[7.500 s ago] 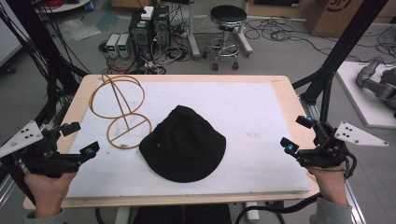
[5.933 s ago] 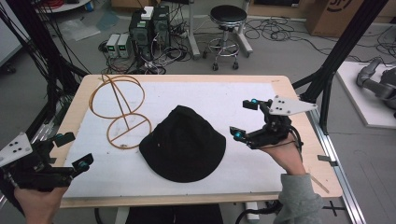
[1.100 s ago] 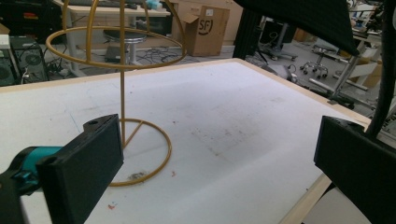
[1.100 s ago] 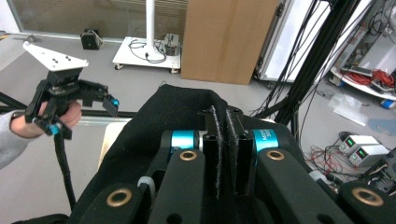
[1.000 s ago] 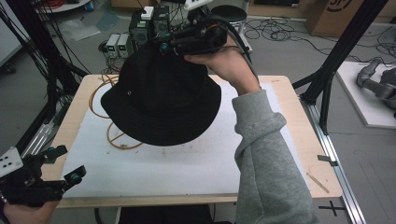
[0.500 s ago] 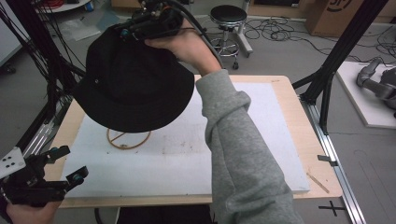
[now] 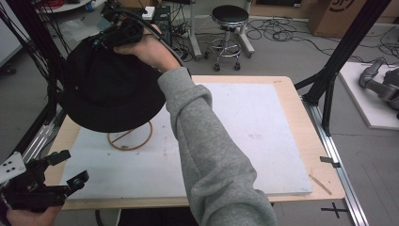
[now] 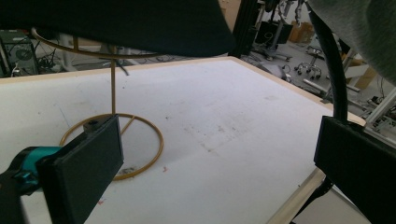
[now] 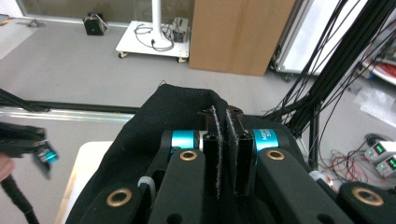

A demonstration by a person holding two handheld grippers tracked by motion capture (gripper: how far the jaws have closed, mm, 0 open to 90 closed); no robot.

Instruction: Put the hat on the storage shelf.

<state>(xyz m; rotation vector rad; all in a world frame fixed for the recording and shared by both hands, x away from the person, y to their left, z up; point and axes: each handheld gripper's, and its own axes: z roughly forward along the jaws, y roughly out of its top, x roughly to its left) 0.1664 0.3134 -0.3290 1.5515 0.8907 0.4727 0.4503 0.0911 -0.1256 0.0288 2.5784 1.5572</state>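
Black hat [image 7: 110, 92] pinched by right gripper [image 9: 226, 140] above gold wire stand [image 8: 112, 140], left gripper [image 7: 63, 172] fingers spread, no legible writing

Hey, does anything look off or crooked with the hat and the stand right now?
Nothing looks damaged. The hat hangs tilted over the gold stand, pinched at its crown by the right gripper, not yet seated. The left gripper waits open by the table edge.
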